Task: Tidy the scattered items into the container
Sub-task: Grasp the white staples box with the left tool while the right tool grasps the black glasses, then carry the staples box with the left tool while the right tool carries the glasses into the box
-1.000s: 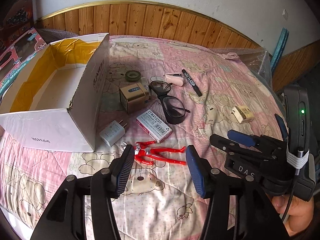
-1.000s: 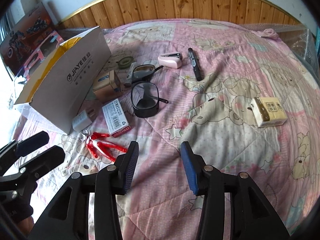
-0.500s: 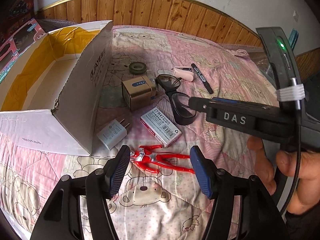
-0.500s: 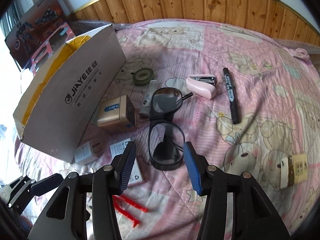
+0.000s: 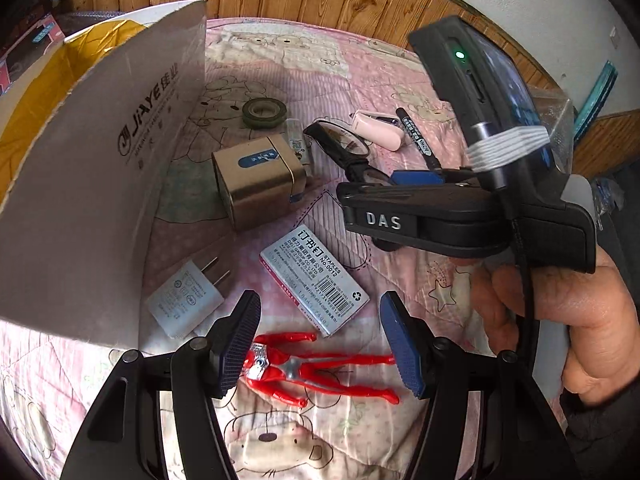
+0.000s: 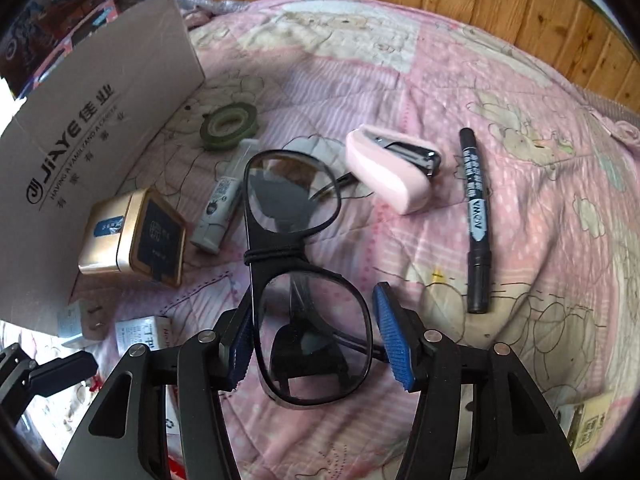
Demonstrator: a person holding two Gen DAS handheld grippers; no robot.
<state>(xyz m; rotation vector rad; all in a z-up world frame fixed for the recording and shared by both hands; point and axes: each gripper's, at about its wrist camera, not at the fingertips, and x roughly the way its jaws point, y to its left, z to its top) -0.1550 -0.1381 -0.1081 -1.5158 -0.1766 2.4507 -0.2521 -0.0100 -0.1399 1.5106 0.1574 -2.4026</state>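
Observation:
A black pair of glasses (image 6: 276, 258) lies on the pink quilt, and my right gripper (image 6: 316, 340) stands open with its fingers either side of the near lens. In the left wrist view, my left gripper (image 5: 320, 344) is open low over a red toy figure (image 5: 316, 376), whose body lies between the fingers. The right gripper (image 5: 368, 190), held by a hand, hangs over the glasses (image 5: 348, 148). The open cardboard box (image 5: 100, 200) stands at the left, its wall (image 6: 92, 160) beside the items.
Scattered on the quilt are a staples box (image 5: 316, 276), white charger plug (image 5: 186, 300), gold box (image 6: 132, 236), green tape roll (image 6: 228, 126), white tube (image 6: 220, 208), pink stapler (image 6: 388, 180) and black marker (image 6: 476, 216). A small yellow box (image 6: 592, 416) lies at far right.
My right gripper has moved forward and down until its fingers straddle the near lens of the glasses. My left gripper has sunk closer over the red figure. Both stay open.

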